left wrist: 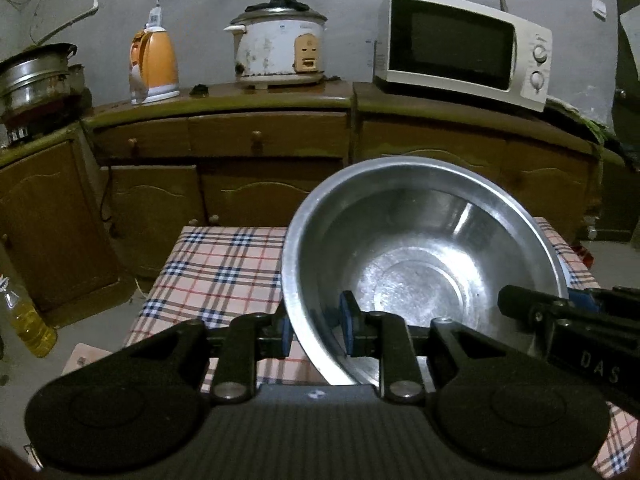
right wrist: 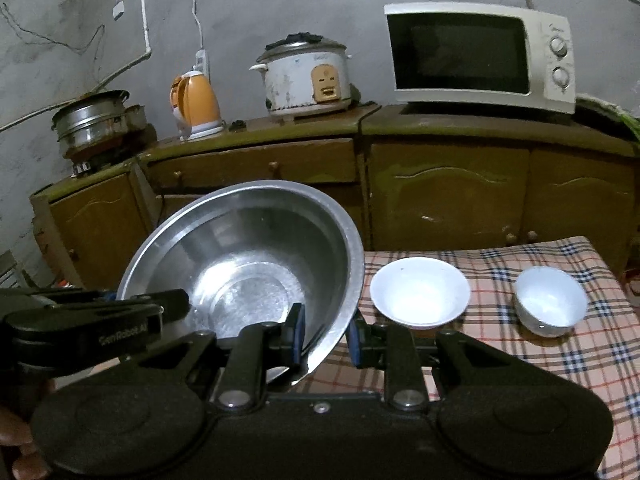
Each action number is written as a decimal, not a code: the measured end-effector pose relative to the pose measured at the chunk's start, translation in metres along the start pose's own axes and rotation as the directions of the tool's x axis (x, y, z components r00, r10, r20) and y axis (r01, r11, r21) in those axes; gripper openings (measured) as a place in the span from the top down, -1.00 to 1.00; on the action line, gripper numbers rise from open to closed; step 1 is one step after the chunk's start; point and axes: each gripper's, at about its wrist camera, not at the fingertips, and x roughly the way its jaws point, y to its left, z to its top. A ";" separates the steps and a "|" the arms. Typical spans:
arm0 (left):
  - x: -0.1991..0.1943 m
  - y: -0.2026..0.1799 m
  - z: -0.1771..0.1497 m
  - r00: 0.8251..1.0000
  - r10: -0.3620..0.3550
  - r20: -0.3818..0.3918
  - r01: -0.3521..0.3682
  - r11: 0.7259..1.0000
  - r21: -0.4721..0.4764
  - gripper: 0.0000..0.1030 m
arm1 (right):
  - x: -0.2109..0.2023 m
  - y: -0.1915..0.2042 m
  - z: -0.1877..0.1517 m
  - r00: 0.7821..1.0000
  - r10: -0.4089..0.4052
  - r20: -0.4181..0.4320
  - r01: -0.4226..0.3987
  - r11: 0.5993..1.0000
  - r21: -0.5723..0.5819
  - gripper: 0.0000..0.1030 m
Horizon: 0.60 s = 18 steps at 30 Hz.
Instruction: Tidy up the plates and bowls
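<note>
A large steel bowl (left wrist: 420,264) is held tilted above the checked tablecloth (left wrist: 216,272). My left gripper (left wrist: 316,328) is shut on its left rim, one blue pad inside and one outside. My right gripper (right wrist: 326,330) is shut on the opposite rim of the same bowl (right wrist: 248,264). The right gripper also shows in the left wrist view (left wrist: 560,312), and the left gripper in the right wrist view (right wrist: 120,312). Two white bowls stand on the cloth to the right: a wide one (right wrist: 420,292) and a smaller one (right wrist: 550,300).
A wooden cabinet (right wrist: 440,184) runs behind the table, carrying a microwave (right wrist: 480,56), a rice cooker (right wrist: 304,80), an orange kettle (right wrist: 196,104) and steel pots (right wrist: 92,124). An oil bottle (left wrist: 28,320) stands on the floor at left.
</note>
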 end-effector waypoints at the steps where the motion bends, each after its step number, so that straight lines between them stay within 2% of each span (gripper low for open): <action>1: -0.002 -0.002 -0.002 1.000 0.001 0.003 -0.001 1.000 0.004 0.52 | -0.004 -0.001 -0.002 1.000 -0.004 0.001 0.004 1.000 0.000 0.44; 18: -0.027 -0.035 -0.025 0.999 -0.039 0.018 0.039 0.999 0.026 0.51 | -0.049 -0.026 -0.025 0.998 -0.061 0.030 0.061 0.998 0.002 0.45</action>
